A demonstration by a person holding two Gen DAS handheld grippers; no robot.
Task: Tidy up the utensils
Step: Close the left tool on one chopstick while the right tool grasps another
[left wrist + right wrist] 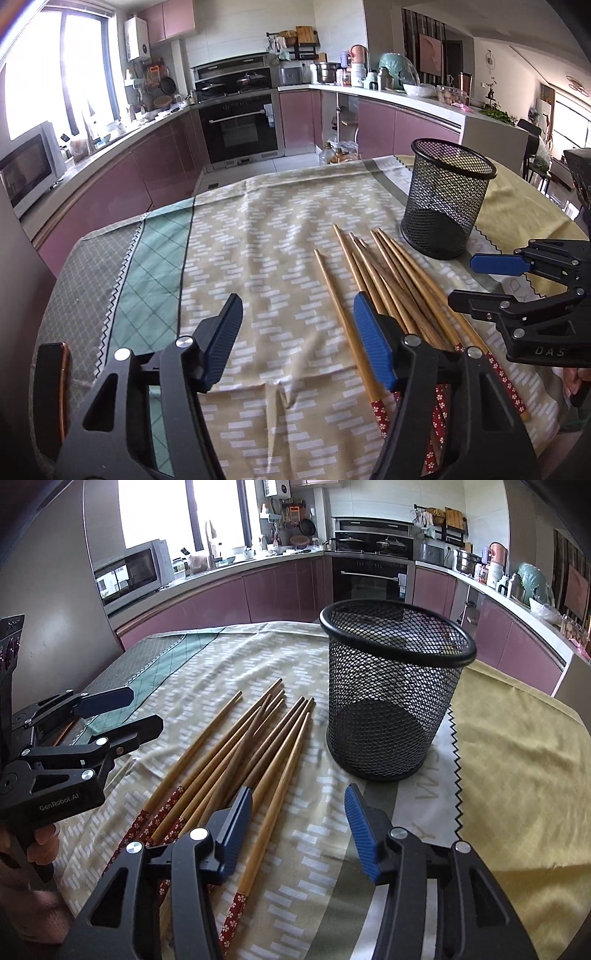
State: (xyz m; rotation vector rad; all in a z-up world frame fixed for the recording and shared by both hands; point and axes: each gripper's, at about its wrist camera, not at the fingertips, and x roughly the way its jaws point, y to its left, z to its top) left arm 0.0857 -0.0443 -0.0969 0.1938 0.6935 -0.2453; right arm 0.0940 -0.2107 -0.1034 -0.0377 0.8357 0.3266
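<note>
Several wooden chopsticks [388,280] with red flowered ends lie in a loose bundle on the patterned tablecloth [258,229]. An empty black mesh cup [447,199] stands upright just beyond their tips. My left gripper [299,325] hovers open over the bundle's left side, one chopstick lying below its gap, untouched. My right gripper [476,280] is open at the right edge. In the right wrist view, my right gripper [299,827] is open above the bundle's [251,746] right side, near the cup [391,694]. My left gripper [136,710] sits at the left, a hand on its handle.
The table's far edge [236,184] drops to the kitchen floor, with pink cabinets [155,166] and an oven [240,125] beyond. A yellow cloth [517,760] covers the table right of the cup. A dark flat object [51,387] lies at the table's left edge.
</note>
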